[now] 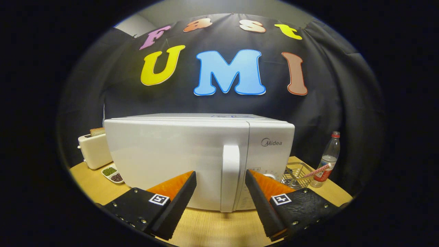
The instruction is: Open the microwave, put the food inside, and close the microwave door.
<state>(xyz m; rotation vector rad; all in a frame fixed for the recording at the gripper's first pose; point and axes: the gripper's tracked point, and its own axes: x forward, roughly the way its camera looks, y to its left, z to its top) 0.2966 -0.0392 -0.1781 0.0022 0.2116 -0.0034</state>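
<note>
**Gripper facing closed microwave**

Gripper [220,180]: fingers spread wide, either side of the door handle [230,178], gripping nothing. Microwave [192,154]: white, door closed, on wooden table [212,226]. Toaster [94,149] left; wire basket [295,175] and bottle [327,159] right.

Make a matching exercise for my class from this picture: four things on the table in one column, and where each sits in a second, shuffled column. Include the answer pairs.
The gripper is open, its fingers either side of the door handle.

Things
1. door handle
2. toaster
3. plastic bottle
4. wire basket

Places
A. left of the microwave, bread in its slot
B. furthest right, by the black cloth
C. between the gripper's fingers
D. between the microwave and the bottle

Pairs: 1-C, 2-A, 3-B, 4-D
</note>
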